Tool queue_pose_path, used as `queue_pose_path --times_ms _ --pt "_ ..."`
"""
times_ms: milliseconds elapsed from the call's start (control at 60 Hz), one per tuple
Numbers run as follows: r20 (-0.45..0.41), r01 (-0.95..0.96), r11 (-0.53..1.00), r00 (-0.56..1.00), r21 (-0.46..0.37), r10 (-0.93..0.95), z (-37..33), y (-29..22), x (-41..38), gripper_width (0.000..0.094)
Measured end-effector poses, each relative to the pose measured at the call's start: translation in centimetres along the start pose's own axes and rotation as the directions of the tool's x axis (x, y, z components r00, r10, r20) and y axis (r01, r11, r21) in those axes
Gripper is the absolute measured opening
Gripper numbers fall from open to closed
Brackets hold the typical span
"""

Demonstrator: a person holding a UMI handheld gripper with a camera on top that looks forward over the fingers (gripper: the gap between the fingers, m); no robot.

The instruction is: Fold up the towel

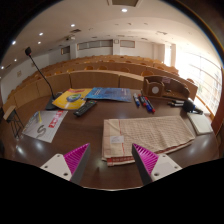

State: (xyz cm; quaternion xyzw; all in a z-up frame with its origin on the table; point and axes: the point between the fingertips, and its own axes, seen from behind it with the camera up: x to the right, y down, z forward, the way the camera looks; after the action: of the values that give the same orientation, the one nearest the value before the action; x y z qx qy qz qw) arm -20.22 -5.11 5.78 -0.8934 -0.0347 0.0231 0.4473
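The claw (109, 163) is hovering above the near part of the dark wooden worktop (100, 110), its two fingers spread wide with the pink pads (76, 157) facing one another across an open gap. Nothing is lying between the fingers and nothing is being pinched.

The towel (146, 135), a beige, faintly striped cloth, is lying flat on the worktop just ahead of the fingers and slightly toward the right one. Its near edge is sitting close to the fingertips but apart from them. It is looking roughly rectangular; whether it is already doubled over once cannot be told from here.

Beyond the towel, other items are resting well apart from it: a yellow and blue sheet (72, 98), a blue sheet (112, 94), a white printed paper (46, 124) toward the left, some pens (146, 103) and a wooden box (166, 88) toward the right. A microphone stand (38, 68) is rising at the far left.

Assessment: the step in hand appears to be the approach before a grasp, with the fold itself not yet begun. The next move is likely calling for the claw to descend onto a near edge or corner of the towel, close on a single layer, then lift and carry it over to the opposite edge. Risk noted: thin cloth lying flush on the worktop may be slipping out of the fingers or bunching.
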Motion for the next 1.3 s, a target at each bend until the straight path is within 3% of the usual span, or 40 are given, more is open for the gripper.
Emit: queue_pose_path --times_ms 133,233,267,367,417,467,600,767,900,967,1050,1150,1300 --pt "-0.023 0.05 0.998 0.998 -0.05 -0.051 6.6 -0.2 -0.7 0.0813" --pt "-0.038 0.078 0.991 0.996 -0.107 -0.083 9.7 1.0 -0.1 0.0704" --pt "-0.04 0.087 0.993 0.995 -0.084 -0.09 10.2 0.6 -0.3 0.0668" --pt "-0.043 0.13 0.987 0.99 -0.093 -0.134 10.5 0.3 -0.4 0.0456" --pt "-0.038 0.163 0.982 0.985 -0.098 -0.168 10.7 0.4 -0.8 0.0291" --pt "-0.084 0.204 0.973 0.973 -0.103 -0.213 10.8 0.2 0.2 0.0068" --pt "-0.076 0.23 0.965 0.968 -0.122 -0.24 10.0 0.7 -0.5 0.0045" --pt "0.171 0.045 0.992 0.985 -0.12 -0.024 5.4 0.0 -6.6 0.0045" --pt "0.342 -0.092 0.995 0.935 -0.031 0.097 -0.3 -5.6 -8.6 0.0045" --pt "0.383 -0.174 0.985 0.909 -0.006 0.163 -2.0 -8.4 -7.7 0.0045" --pt "0.368 -0.235 0.972 0.905 0.019 0.212 -2.0 -9.8 -3.5 0.0045" --pt "0.239 -0.241 0.97 0.943 0.006 0.233 1.0 -8.8 2.5 0.0044" --pt "0.112 -0.232 0.972 0.966 -0.04 0.235 5.7 -4.7 9.8 0.008"
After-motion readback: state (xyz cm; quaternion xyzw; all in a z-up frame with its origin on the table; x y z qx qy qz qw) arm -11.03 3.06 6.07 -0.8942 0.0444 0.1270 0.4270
